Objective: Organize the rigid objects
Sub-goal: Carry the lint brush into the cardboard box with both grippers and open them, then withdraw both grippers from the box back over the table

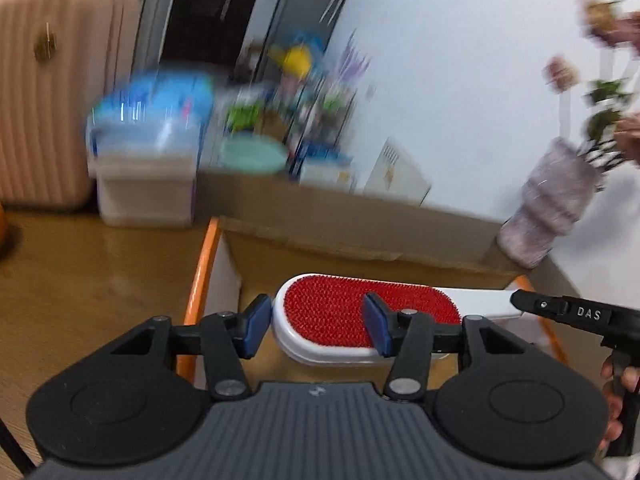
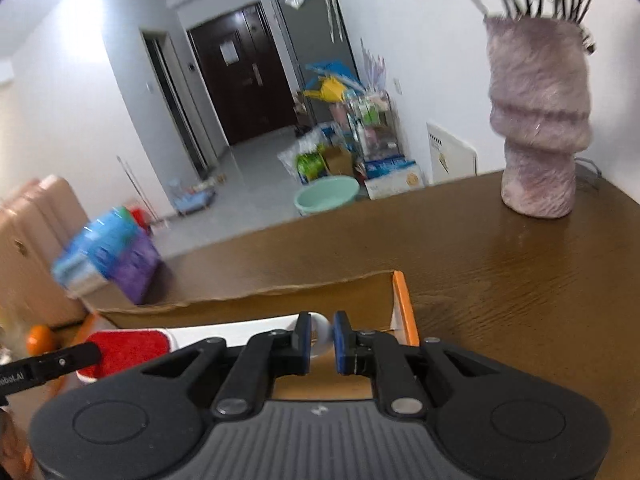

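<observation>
right gripper (image 2: 322, 340) pinching lint brush (image 1: 360, 316) handle | left gripper (image 1: 316, 326) spread | cardboard box (image 1: 360, 246)

left claw (image 1: 316, 330) spread, right claw (image 2: 322, 340) seemingly clamped

Glossy wood table (image 2: 520, 280), matt cardboard box (image 1: 360, 248), fuzzy vase (image 2: 538, 120).

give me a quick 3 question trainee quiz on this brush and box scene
1. True or false: the right gripper grips the lint brush by its white handle end.
2. Which sits under the brush? A) green basin B) cardboard box C) suitcase
3. Fill in: the brush pad is coloured ____.

Key: 1 true; 2 B; 3 red. The left gripper is open around the pad.
</observation>
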### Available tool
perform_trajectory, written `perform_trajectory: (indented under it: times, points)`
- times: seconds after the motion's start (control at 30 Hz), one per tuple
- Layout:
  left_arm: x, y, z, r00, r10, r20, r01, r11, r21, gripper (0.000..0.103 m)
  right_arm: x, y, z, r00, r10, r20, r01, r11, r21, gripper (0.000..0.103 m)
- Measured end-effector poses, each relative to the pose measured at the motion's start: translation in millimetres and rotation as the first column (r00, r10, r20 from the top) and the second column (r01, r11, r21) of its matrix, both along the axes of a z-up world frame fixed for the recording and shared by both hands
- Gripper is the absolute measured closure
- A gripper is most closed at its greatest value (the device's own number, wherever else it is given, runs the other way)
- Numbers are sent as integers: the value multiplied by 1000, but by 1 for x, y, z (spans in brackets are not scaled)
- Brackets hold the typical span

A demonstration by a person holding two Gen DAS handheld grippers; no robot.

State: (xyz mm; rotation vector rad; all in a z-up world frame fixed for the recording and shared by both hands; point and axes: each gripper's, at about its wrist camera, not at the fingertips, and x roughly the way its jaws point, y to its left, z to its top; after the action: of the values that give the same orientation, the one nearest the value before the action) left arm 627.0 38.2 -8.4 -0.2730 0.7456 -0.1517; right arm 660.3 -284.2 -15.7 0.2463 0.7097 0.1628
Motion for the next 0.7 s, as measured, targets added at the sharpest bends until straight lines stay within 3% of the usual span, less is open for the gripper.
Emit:
perform_trajectory:
  times: [0.07, 0.17, 0.33, 0.43, 0.5, 0.7]
  points:
    - [4, -3, -4, 1000, 3, -10, -3, 1000, 28, 54, 13, 7, -13, 999, 13, -37, -14, 999, -30, 94]
    - [2, -6, -5, 1000, -14, -19, 16, 998, 58, 39, 17, 16, -15, 998, 38, -40, -41, 995, -86, 89]
    - [-16, -9, 3, 1000, -22, 4, 21, 994, 106, 39, 2, 25, -3, 998, 58, -3, -58, 984, -171, 87]
    - [-38, -10, 24, 998, -46, 38, 40, 990, 133, 39, -16, 17, 16, 997, 69, 20, -65, 987, -150, 83]
    - [-54, -11, 42, 995, -62, 74, 49, 986, 159, 34, -33, 10, 33, 995, 85, 43, -78, 987, -139, 75]
    - [-124, -12, 99, 976, -81, 200, 41, 979, 198, 27, -105, -6, 97, 984, 110, 138, -86, 981, -172, 63]
